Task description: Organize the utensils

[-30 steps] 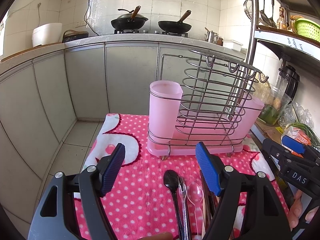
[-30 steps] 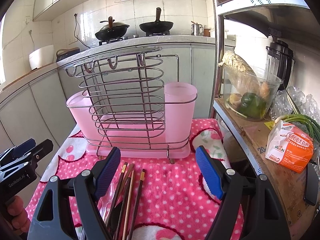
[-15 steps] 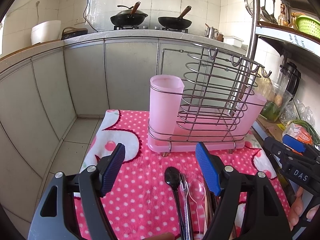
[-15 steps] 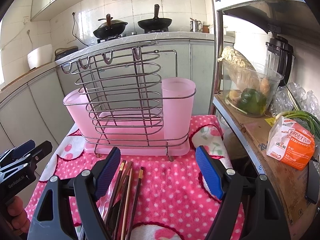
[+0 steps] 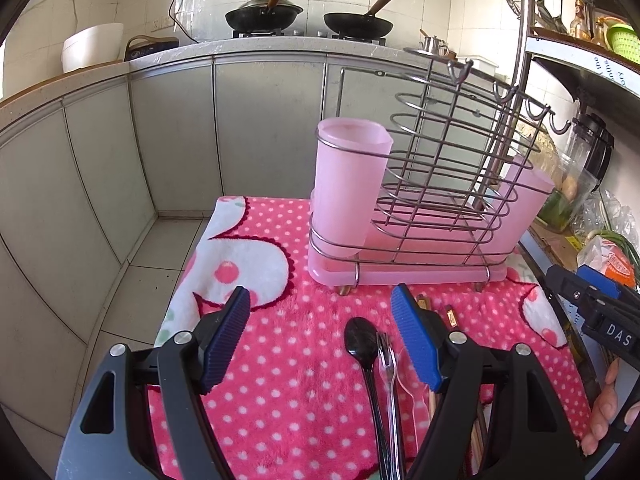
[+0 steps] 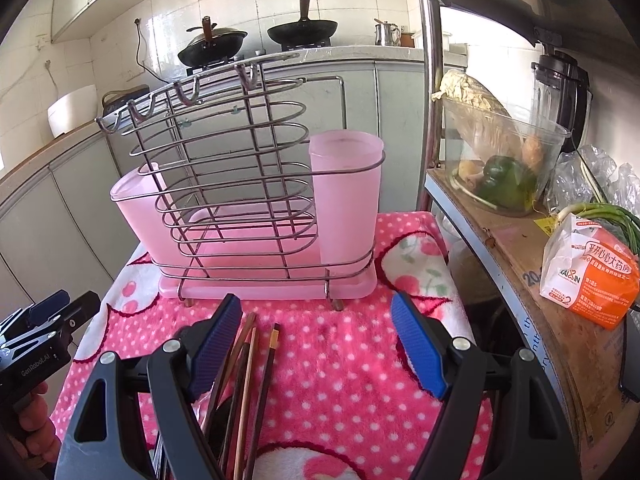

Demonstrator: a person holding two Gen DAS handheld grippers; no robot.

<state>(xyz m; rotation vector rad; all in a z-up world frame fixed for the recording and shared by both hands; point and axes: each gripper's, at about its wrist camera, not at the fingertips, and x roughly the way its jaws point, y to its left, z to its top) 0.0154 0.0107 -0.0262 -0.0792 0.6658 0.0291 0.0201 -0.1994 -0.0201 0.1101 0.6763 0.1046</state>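
Note:
A wire utensil rack (image 5: 440,168) with two pink cups (image 5: 348,184) stands on a pink tray on the pink dotted cloth (image 5: 280,360); the right wrist view shows it too (image 6: 240,184). A black spoon (image 5: 362,344), a fork (image 5: 388,364) and a clear spoon lie in front of it, between my left gripper's fingers. My left gripper (image 5: 320,344) is open and empty above them. Several chopsticks (image 6: 248,372) lie by my right gripper's left finger. My right gripper (image 6: 318,348) is open and empty.
A shelf on the right holds a glass bowl of vegetables (image 6: 500,160), a blender (image 6: 560,92), spring onions and an orange packet (image 6: 588,280). Grey cabinets and a counter with two woks (image 5: 260,14) stand behind. The cloth's left edge drops to the tiled floor (image 5: 152,260).
Both grippers have drawn back and tilted slightly, so the rack sits higher and a little farther in both views. Both stay open. The utensils have not moved.

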